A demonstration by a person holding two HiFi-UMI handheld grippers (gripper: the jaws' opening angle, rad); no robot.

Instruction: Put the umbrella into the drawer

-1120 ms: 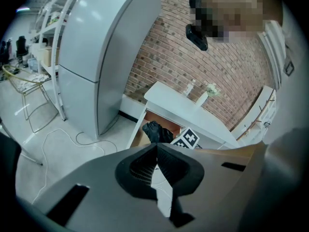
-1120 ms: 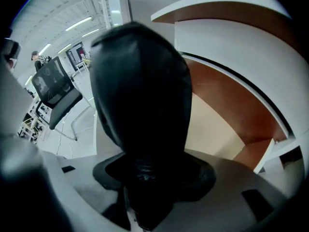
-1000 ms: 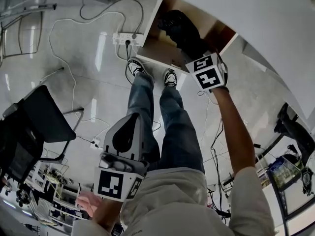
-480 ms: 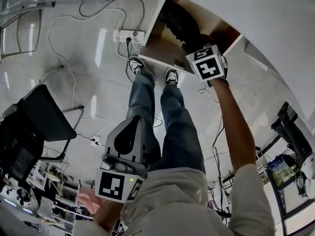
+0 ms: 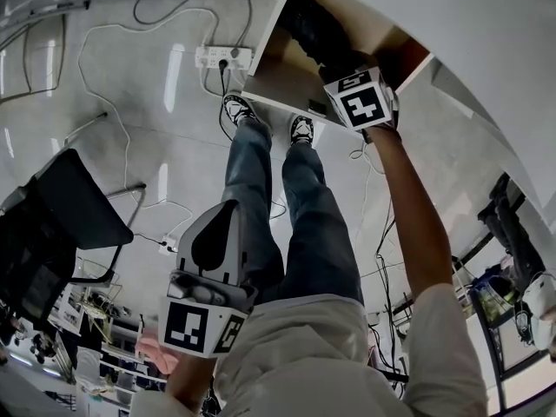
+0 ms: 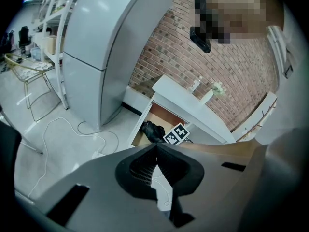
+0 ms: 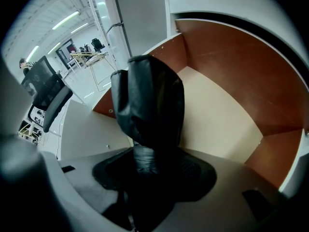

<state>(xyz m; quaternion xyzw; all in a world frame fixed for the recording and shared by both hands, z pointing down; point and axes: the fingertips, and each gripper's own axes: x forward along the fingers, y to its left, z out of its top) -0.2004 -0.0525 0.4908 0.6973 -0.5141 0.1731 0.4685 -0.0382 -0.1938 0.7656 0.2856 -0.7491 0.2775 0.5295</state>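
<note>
The black folded umbrella (image 7: 147,105) hangs over the open drawer's pale floor (image 7: 217,115), and my right gripper (image 7: 145,163) is shut on its lower end. In the head view the umbrella (image 5: 317,35) lies inside the drawer (image 5: 278,81), just beyond my right gripper (image 5: 347,63) and its marker cube. My left gripper (image 5: 213,237) is held low by the person's legs, far from the drawer, its jaws shut on nothing. The left gripper view shows its closed tips (image 6: 157,148) and, beyond them, the drawer (image 6: 141,137) with the umbrella (image 6: 152,129).
A white power strip (image 5: 223,56) with trailing cables lies on the floor left of the drawer. A black chair (image 5: 74,202) stands at the left. The person's shoes (image 5: 300,130) are just in front of the drawer. A tall grey fridge (image 6: 96,57) stands beside the white cabinet (image 6: 193,108).
My right gripper has carried the umbrella farther over and into the drawer. The left gripper has dropped slightly and stayed shut.
</note>
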